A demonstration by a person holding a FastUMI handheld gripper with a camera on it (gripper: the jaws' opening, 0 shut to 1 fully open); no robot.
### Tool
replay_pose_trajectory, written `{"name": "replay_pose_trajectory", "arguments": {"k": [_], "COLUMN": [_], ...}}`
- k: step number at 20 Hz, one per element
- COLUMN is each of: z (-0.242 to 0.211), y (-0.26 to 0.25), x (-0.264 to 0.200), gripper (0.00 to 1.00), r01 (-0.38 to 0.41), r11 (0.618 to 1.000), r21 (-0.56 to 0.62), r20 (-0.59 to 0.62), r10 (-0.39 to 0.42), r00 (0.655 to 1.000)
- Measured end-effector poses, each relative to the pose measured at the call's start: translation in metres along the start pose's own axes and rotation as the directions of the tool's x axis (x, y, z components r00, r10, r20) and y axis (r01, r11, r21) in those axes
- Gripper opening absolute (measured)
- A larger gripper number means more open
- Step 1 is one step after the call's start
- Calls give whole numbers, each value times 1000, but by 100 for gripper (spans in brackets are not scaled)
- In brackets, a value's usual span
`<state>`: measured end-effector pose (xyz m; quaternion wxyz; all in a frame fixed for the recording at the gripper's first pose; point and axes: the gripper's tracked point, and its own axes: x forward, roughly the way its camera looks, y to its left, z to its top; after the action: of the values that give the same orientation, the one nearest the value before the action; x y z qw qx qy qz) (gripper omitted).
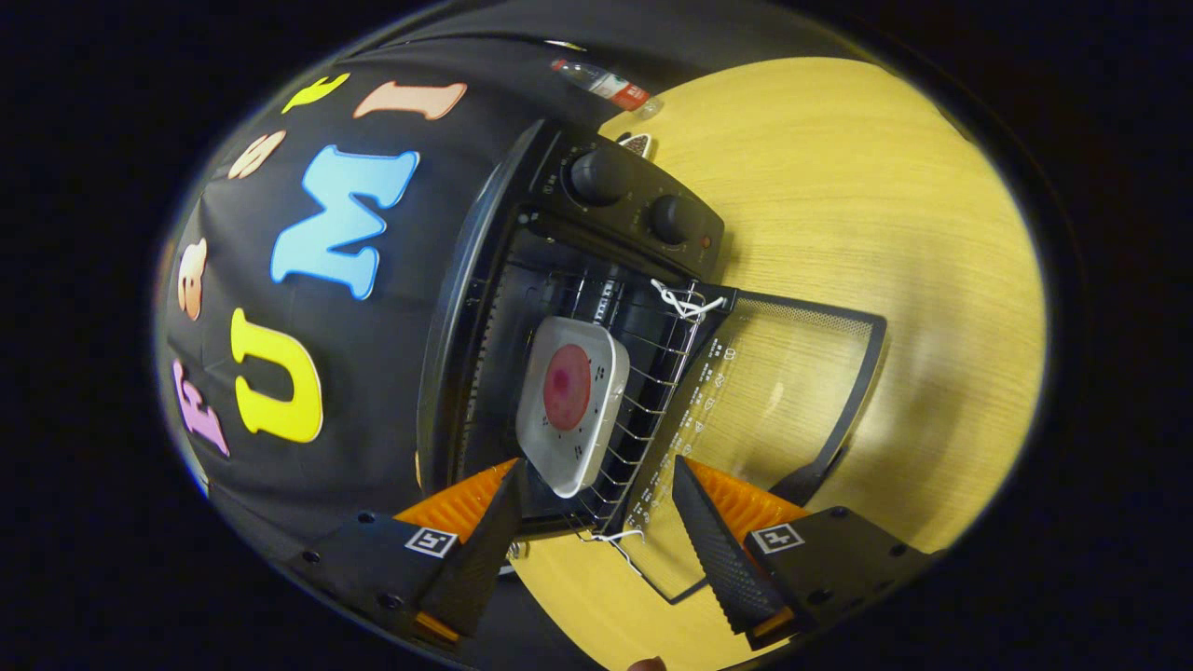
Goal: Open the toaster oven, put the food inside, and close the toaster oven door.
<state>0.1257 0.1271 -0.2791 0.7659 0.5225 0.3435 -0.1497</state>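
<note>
Between the two spread fingers of the tongs [596, 522], just ahead of their tips, sits the white plate [571, 410] with a round pink piece of food [567, 386] on it. The plate rests on the wire rack [652, 373] inside the toaster oven [559, 280], at centre frame. The tongs are wide open and hold nothing; both fingers show at the bottom of the frame, one at lower left and one at lower right, neither touching the plate.

With the food already inside, what matters for the coming move is the door. The glass door [792, 391] lies swung fully open, flat over the wooden surface [885, 186], stretching from the oven mouth toward the right of the frame. Its long axis runs from upper centre down to the lower centre, and its dark handle edge [853, 391] is on the far right side. The right-hand finger is the nearer one to the door and overlaps its glass in the view.

By my reading, closing the door is the step left: the tongs would need to get under or behind the handle edge and swing it back toward the oven mouth. White string [688, 303] is tied at the rack's corner near the hinge.
</note>
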Motion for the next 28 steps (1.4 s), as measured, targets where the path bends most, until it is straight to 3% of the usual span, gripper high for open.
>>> {"name": "replay_pose_trajectory", "arguments": {"k": [5, 10, 15, 22, 28], "z": [-10, -24, -42, -55, -61], "y": [-23, -60, -81, -112, -134], "x": [-28, -40, -49, -41, -30], "gripper": [98, 98, 98, 99, 99], "r01": [-5, 36, 51, 91, 121], "r11": [949, 854, 762, 591, 530], "r21": [-315, -519, -645, -801, -839], "r20": [-17, -25, -54, -60, -66], "r10": [0, -57, -113, -231, -320], "r00": [1000, 998, 992, 971, 945]}}
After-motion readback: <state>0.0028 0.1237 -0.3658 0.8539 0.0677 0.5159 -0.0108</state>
